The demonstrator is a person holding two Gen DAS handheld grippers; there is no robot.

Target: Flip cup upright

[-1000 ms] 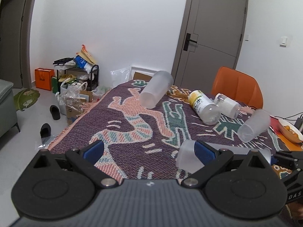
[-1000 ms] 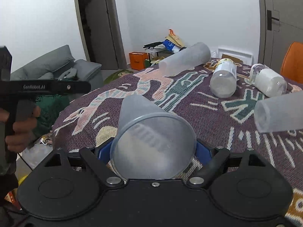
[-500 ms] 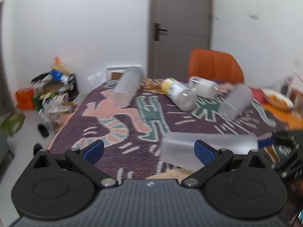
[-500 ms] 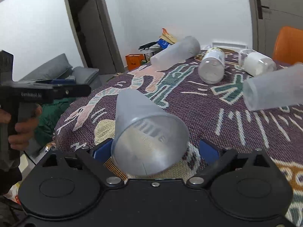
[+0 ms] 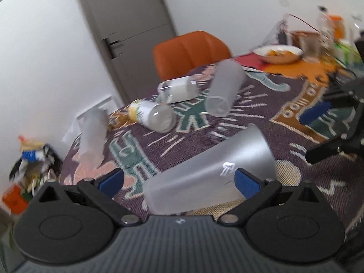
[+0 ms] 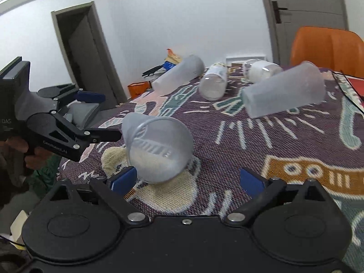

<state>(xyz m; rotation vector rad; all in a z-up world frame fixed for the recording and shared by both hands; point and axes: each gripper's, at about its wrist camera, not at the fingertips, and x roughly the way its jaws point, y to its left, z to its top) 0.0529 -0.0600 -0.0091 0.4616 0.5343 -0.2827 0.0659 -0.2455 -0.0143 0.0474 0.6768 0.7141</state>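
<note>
- We see the frosted translucent plastic cup (image 6: 158, 149) lying on its side on the purple patterned woven tablecloth (image 6: 261, 141), over a cream patch of the weave near the table's edge, its wide mouth turned toward our right wrist camera.
- In the left wrist view the same cup (image 5: 211, 173) lies crosswise between the blue pads, narrow base to the left and flared rim to the right.
- Our left gripper (image 5: 178, 180) is spread wide around the cup; its right pad (image 5: 246, 182) overlaps the cup wall near the rim, though we cannot tell if it touches, and the left pad stands clear of the base.
- Our right gripper (image 6: 188, 180) is also spread wide and holds nothing; its left pad (image 6: 124, 179) sits just beside the cup's lower rim, the right pad well apart.
- From the right wrist view, the left gripper's black body (image 6: 52, 125) reaches in from the left with one finger near the cup's base.
- Further back, three more frosted cups and jars lie tipped over: a second frosted cup (image 6: 284, 92), a tall frosted tumbler (image 6: 178, 76), and a clear bottle with a yellow label (image 6: 213, 82).
- A clear jar with white contents (image 6: 261, 69) lies beside them.
- An orange chair (image 6: 327, 46) stands behind the table, near a grey door (image 6: 302, 16).
</note>
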